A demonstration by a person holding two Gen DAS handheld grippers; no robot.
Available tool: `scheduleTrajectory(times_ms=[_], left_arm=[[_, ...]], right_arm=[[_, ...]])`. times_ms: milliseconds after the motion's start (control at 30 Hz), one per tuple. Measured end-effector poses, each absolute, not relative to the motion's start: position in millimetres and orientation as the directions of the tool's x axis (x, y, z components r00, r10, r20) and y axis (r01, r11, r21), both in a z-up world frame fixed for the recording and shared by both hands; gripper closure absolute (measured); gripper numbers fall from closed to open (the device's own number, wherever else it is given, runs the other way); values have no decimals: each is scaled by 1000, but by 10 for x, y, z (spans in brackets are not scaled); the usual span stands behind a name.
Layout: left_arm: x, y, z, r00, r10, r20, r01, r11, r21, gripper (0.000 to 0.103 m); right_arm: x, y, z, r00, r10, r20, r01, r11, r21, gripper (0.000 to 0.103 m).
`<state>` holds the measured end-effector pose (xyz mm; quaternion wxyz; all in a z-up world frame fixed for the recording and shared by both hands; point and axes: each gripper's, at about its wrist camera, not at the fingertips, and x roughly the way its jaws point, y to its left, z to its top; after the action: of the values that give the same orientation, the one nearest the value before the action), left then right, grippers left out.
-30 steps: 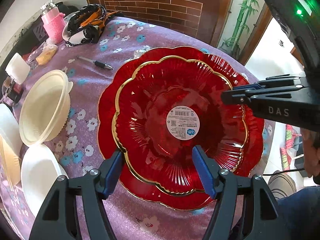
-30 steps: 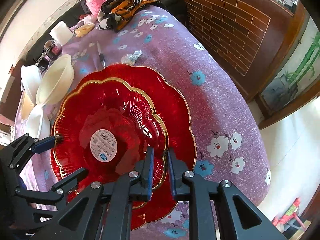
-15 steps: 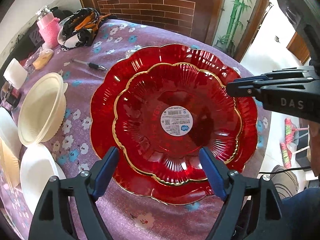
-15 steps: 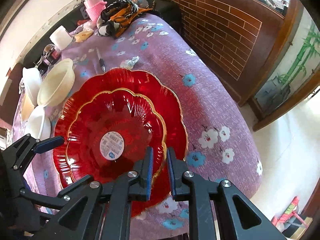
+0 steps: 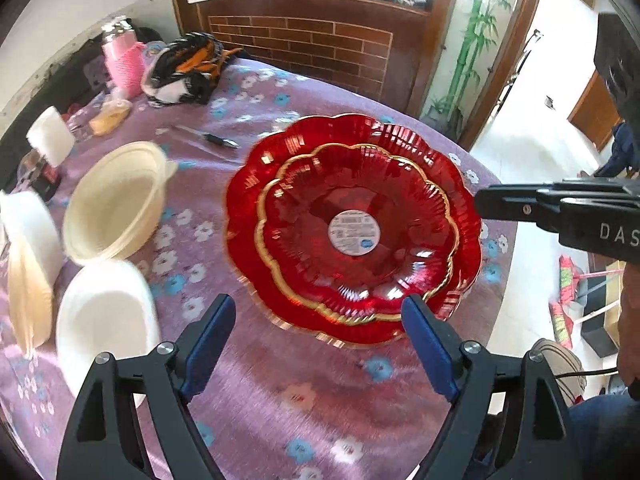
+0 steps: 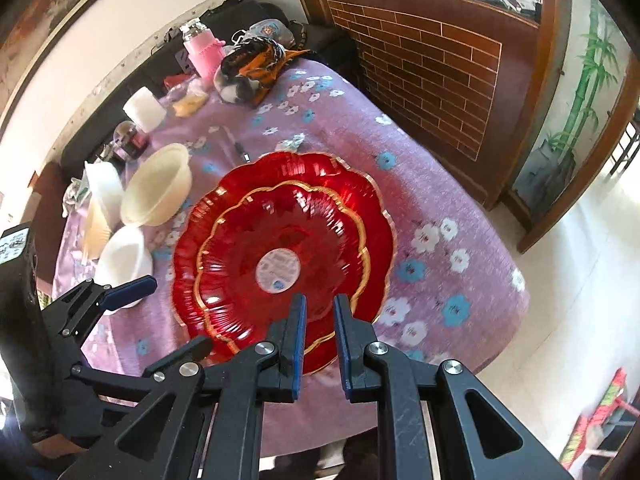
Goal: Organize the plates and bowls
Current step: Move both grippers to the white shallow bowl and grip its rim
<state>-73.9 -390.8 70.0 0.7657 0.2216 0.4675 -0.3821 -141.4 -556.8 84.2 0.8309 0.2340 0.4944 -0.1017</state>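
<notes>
we held the left gripper (image 5: pixel 316 344) released and the right gripper (image 6: pixel 320 340) clenched empty above the stacked red plates (image 5: pixel 352 236).

Gold-rimmed red plates (image 5: pixel 400 184) on purple tablecloth (image 5: pixel 256 380) (white-and-blue flowers)

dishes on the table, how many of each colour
red plates: 2, a small one stacked on a large one
cream bowls: 2
white bowls: 2
total: 6
</notes>
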Motion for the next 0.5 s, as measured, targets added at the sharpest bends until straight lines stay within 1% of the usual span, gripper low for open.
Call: scheduleTrajectory(times_ms=[233, 500], left_arm=[[-727, -3431, 851, 318, -392, -863, 754, 656, -20, 19], [-616, -2836, 925, 378, -359, -853, 670, 742, -16, 19]], right_arm=[[-1355, -5181, 883, 499, 92, -862, 370, 877, 308, 88], [-1080, -4596, 922, 493, 159, -855, 257, 913, 318, 87]])
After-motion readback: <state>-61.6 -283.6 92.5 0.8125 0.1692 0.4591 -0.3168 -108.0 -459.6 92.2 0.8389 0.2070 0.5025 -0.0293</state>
